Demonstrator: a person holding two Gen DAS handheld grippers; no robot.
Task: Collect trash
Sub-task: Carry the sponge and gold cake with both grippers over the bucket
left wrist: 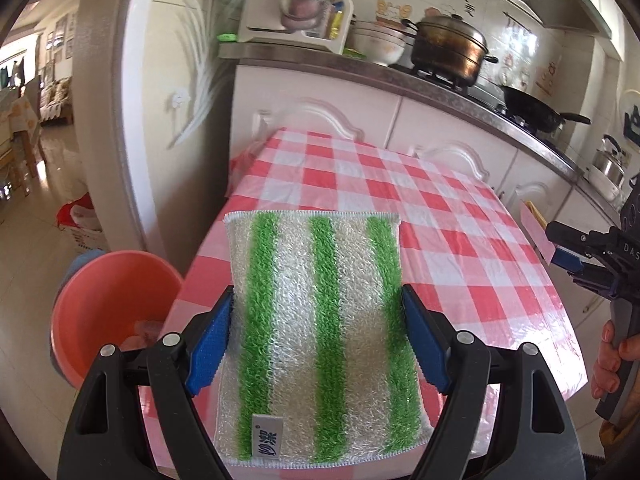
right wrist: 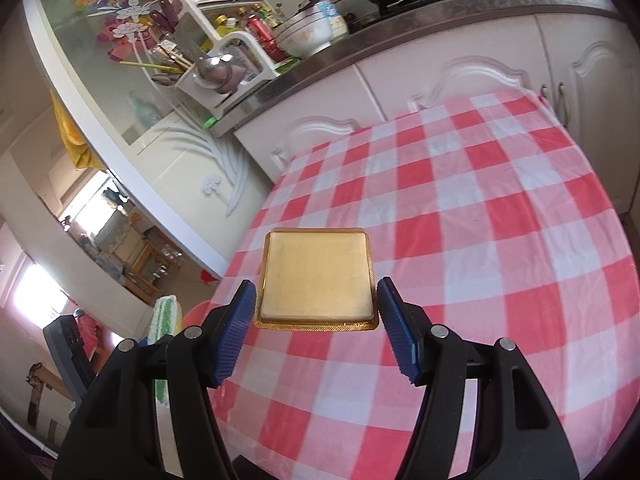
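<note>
A green-and-white striped scouring cloth [left wrist: 320, 320] fills the left wrist view, held flat above the red-checked table [left wrist: 460, 208]. My left gripper [left wrist: 317, 294] is shut on it, a blue pad pressed on each long side. Its edge also shows from the right wrist, as the striped cloth [right wrist: 164, 316]. A square gold tray [right wrist: 318, 276] hangs above the checked table [right wrist: 500, 220], with my right gripper [right wrist: 317, 284] shut on its near corners. From the left wrist, that right gripper [left wrist: 560, 248] shows at the right edge, with the tray [left wrist: 536, 228] seen edge-on.
A salmon plastic basin [left wrist: 112, 308] sits low beside the table's left end. White cabinets and a counter [left wrist: 400, 76] with a pot, wok, bowls and a rack run behind the table. A hand [left wrist: 608, 356] grips the right tool. A glass partition [left wrist: 180, 100] stands on the left.
</note>
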